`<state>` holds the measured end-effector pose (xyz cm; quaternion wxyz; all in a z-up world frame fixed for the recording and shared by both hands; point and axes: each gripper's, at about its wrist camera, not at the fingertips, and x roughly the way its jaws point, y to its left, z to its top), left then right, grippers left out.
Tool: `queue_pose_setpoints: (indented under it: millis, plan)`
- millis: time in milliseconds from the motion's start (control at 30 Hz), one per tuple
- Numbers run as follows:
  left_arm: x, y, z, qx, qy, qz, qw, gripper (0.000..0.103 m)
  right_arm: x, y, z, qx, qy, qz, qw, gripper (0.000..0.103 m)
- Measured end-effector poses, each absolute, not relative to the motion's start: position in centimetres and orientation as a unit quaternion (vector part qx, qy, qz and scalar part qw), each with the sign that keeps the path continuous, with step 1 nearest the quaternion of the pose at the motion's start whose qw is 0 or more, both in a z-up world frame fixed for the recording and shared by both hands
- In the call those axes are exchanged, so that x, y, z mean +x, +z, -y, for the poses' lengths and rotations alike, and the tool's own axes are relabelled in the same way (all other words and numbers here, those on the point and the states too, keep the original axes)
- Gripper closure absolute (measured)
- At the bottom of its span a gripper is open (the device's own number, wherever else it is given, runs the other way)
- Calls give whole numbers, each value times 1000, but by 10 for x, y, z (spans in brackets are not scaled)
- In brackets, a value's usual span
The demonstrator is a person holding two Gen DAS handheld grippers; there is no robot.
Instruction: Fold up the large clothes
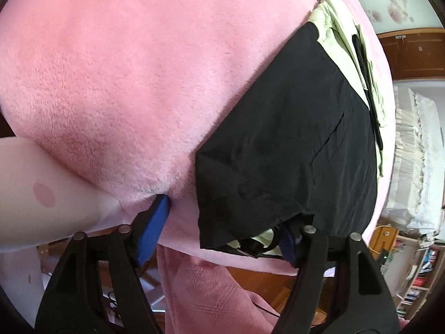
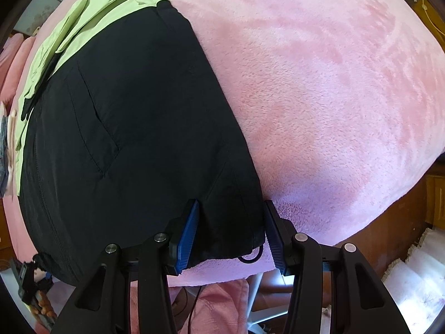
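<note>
Your left hand-held gripper (image 1: 222,222) sits at the bottom centre of its frame, jaws partly spread. One blue pad presses into the pink fleece blanket (image 1: 125,69); the other is tucked under the hem corner of the black and pale green jacket (image 1: 292,144). Whether it pinches the cloth, you cannot tell from this view.

Your right hand-held gripper (image 2: 230,233), at the bottom centre of its frame, is also half open. Its two blue pads straddle the jacket's other hem corner, with the fabric between them. The pads look close to the cloth, but a firm grip is not clear.

The jacket lies flat on the blanket, running from the lower edge toward the upper right in the left view and the upper left in the right view.

It looks light, thin and soft, probably a little slippery, so it should drape and slide easily. The two hem corners seem the sensible places to hold.

Only the left view shows a bookshelf (image 1: 417,272) at lower right. Only the right view shows the slanted pocket seam clearly and a thin cord loop (image 2: 251,254) at the hem.
</note>
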<state>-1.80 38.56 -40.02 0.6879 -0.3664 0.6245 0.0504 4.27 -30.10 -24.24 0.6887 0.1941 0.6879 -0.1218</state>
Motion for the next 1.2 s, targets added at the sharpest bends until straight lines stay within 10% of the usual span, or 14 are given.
queue_pose_setpoints:
  millis: [67,367,1200]
  plan:
    - [-21,-395,-378,-345,51,-620,703,69,44,-242,304,194,-114,-686,692,66]
    - [-30,-350,-366,-382,60,-560,733,91,37,-224,328,320,-82,-637,697,83]
    - [144,-165,-366,-545,-151,-213,797,94,202,9,324,549,113,-292,775,84]
